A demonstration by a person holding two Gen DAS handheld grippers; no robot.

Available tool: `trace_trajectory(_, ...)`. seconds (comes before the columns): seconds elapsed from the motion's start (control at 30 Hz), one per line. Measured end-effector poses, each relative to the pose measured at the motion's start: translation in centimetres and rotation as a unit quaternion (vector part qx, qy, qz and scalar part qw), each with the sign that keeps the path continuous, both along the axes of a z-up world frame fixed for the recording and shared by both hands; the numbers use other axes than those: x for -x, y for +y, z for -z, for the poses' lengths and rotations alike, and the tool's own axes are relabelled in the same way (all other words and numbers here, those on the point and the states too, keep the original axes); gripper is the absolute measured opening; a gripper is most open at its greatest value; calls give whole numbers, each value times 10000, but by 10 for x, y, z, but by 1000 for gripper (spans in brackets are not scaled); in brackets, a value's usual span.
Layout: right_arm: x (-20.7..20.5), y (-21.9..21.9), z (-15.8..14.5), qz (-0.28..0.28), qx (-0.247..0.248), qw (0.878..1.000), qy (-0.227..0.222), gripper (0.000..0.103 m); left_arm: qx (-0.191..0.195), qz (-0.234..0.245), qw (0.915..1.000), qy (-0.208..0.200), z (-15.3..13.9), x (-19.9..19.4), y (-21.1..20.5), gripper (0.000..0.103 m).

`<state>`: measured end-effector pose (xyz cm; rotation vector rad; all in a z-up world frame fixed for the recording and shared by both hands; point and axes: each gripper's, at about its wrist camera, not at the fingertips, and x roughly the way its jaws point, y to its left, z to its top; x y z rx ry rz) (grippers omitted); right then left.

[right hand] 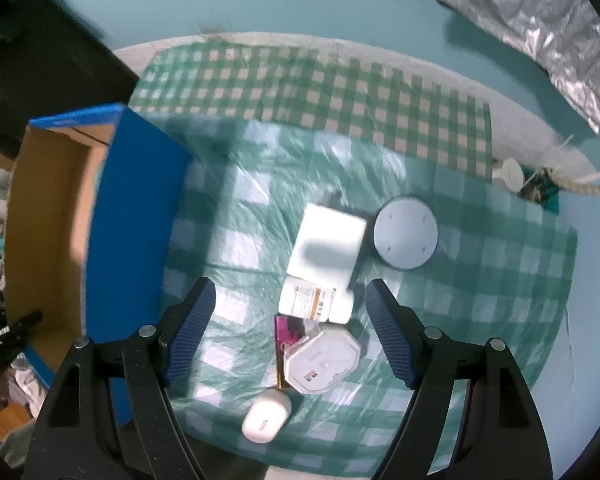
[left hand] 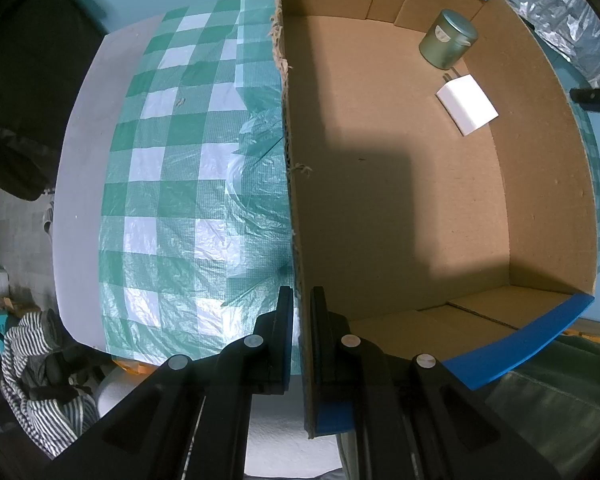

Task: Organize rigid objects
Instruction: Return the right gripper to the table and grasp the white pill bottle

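Cardboard box (left hand: 400, 200) sits on the desk's green checked cloth (left hand: 172, 184), its left wall pinched by the left gripper (left hand: 302, 304). Inside, at the far right, a metal tin (left hand: 448, 40) stands beside a white block (left hand: 466, 104). Outside, the right gripper (right hand: 290, 312) hovers spread wide over a white pill bottle (right hand: 316, 300), below a white box (right hand: 326, 248) and round grey disc (right hand: 406, 238); nearer lie an octagonal case (right hand: 320, 360) and what may be an earbud case (right hand: 266, 416).
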<state>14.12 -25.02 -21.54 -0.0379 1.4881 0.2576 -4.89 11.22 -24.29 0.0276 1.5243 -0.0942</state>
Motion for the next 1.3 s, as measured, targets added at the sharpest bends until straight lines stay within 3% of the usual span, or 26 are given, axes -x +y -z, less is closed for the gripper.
trace_trajectory(0.3,7,-9,44,342,168,9991,184,78,17,-36,10000,15,1,1,3,8)
trace_trajectory(0.7,9,-10,70,528,178,9981,275,76,-2,-13,10000,25,3,0,3,8)
trace_trajectory(0.77,9,-8,72,518,187,9981,264,65,-4,-17,10000,25,3,1,3,8)
trace_trajectory(0.87,10,-8,76,539,202,9980,279,60,12,-40,10000,28,3,1,3,8)
trace_trajectory(1.3,21,-1,59,282,138,9994,154,58,-9,6,10000,30,3,0,1,8)
